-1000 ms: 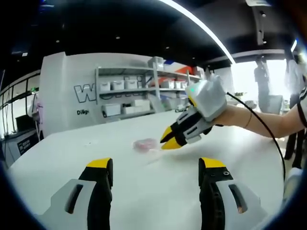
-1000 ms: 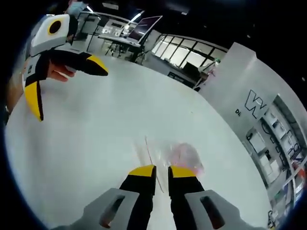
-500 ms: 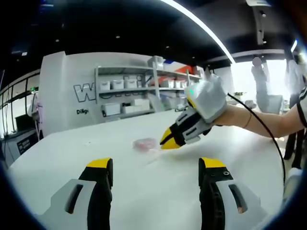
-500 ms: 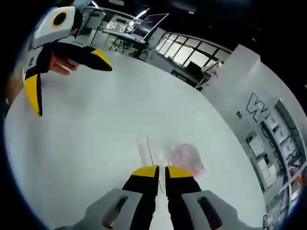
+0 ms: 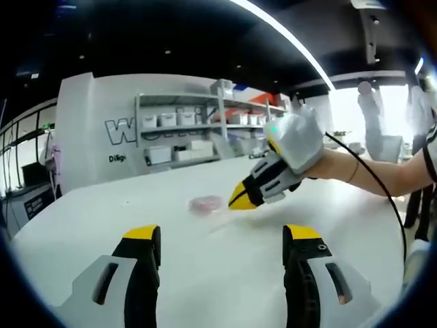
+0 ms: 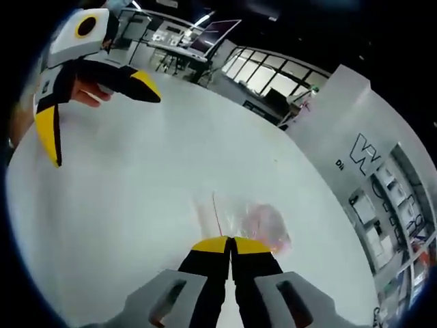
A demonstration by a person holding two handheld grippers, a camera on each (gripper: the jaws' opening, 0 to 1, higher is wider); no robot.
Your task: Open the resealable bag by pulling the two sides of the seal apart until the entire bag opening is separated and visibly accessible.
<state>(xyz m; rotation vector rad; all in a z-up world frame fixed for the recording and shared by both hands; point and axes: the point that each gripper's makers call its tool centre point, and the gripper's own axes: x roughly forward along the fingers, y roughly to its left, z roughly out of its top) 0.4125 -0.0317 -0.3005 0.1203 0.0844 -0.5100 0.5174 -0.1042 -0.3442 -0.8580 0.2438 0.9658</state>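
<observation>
Closed now, where a second ago parted by a narrow gap: yellow tips of the right hand-held gripper (image 6: pixel 230 240), pressed together at the near edge of the resealable bag (image 6: pixel 256 222). Cannot tell whether any film is pinched between those tips. Unmoved on the white tabletop (image 6: pixel 136 178), that clear bag, lying flat with something pink inside.

Seen from the left gripper view: right hand-held gripper (image 5: pixel 240 200) tilted down, tips together, touching the tabletop (image 5: pixel 218 273) just beside the bag (image 5: pixel 205 203); held by a person's hand (image 5: pixel 321 167), with a black cable (image 5: pixel 372 181) running back along the forearm.

Wide apart and holding nothing: jaws of the left hand-held gripper (image 5: pixel 222 239), hovering above the tabletop, well short of the bag. Same hand-held gripper in the right gripper view (image 6: pixel 95 113), at the far left, spread open, gripped by a hand (image 6: pixel 87 96), well apart from the bag.

Beyond the tabletop: white wall with large lettering (image 5: pixel 126 130) and shelving (image 5: pixel 184 133) stacked with white boxes. Opposite side of the room: windows (image 6: pixel 263 75) and desks with a monitor (image 6: pixel 215 34).
</observation>
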